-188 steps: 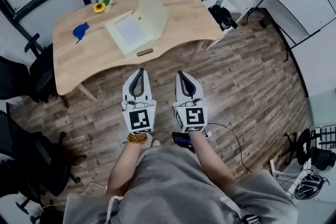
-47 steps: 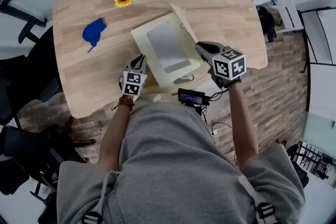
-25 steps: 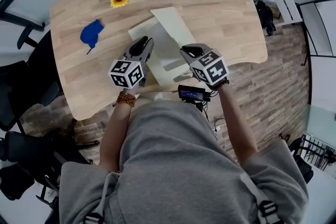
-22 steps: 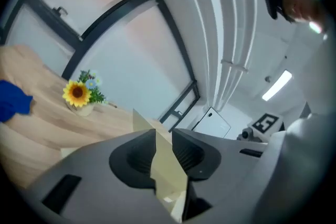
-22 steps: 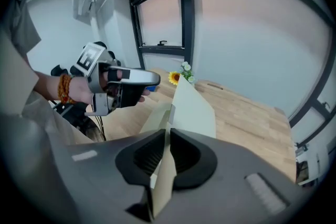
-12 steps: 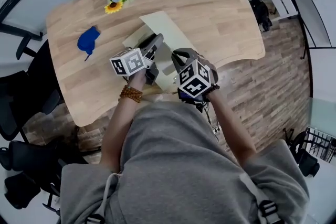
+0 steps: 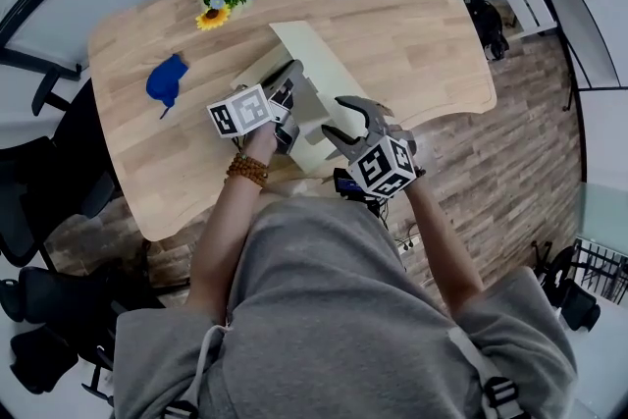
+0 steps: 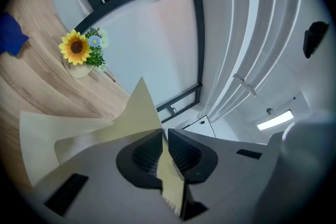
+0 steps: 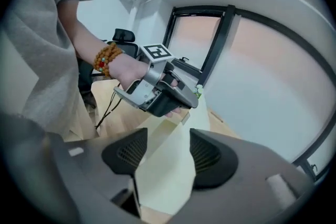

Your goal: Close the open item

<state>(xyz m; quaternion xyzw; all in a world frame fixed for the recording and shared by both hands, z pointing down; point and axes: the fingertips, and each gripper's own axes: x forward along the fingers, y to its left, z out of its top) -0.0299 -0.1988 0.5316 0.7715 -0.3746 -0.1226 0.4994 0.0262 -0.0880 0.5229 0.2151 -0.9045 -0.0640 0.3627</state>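
**A:** Where does it stand?

**B:** The cream cardboard box (image 7: 257, 72) sits mid-bench, and its lid (image 7: 312, 52) is up and tilted, so it isn't shut yet. The left gripper (image 7: 290, 76) is closing on the lid's edge, with the thin card pinched between its pads. The right gripper (image 7: 340, 119) is opening. The lid panel runs between its jaws, but neither pad touches it.

**A:** What might spoil it?

**B:** I'd say only one pinch on a thin edge holds that lid. If it's pushed down at an angle, the card could crease or slip free and flop. The light box might also skid across the smooth wood, since nothing pins its base.

**A:** And around it?

**B:** The bench (image 7: 402, 5) is pale wood. A sunflower posy (image 7: 213, 3) sits at the far edge, and a blue object (image 7: 165, 79) lies well apart to the left. The floor (image 7: 535, 113) is wood plank, black office chairs (image 7: 44, 182) stand on the left, and there are dark-framed windows behind.
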